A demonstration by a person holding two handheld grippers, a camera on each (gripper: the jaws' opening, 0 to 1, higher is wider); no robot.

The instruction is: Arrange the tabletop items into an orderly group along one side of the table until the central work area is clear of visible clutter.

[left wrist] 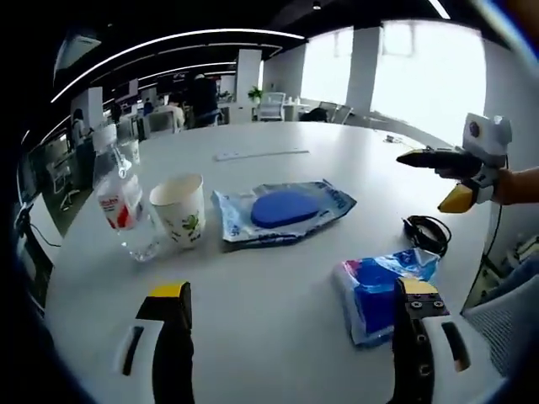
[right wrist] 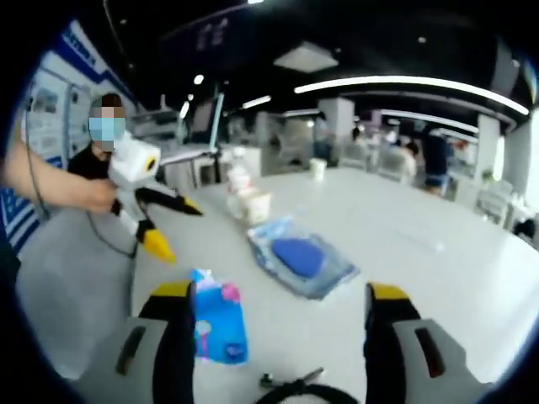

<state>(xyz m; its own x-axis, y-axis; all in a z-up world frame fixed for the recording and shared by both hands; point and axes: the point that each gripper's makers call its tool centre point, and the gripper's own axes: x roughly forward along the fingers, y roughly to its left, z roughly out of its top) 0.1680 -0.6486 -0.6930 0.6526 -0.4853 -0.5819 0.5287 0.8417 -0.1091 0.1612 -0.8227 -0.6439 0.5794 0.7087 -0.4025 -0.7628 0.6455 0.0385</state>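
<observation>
On the worktop (left wrist: 278, 303): blue tissue pack (left wrist: 381, 290) just ahead of my left gripper (left wrist: 290, 307) — toward its right jaw.
Left gripper: wide open, empty.
Right gripper (right wrist: 278, 303): wide open, empty — farther off.

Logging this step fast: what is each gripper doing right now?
Left gripper: open, holding nothing.
Right gripper: open, holding nothing.
</observation>
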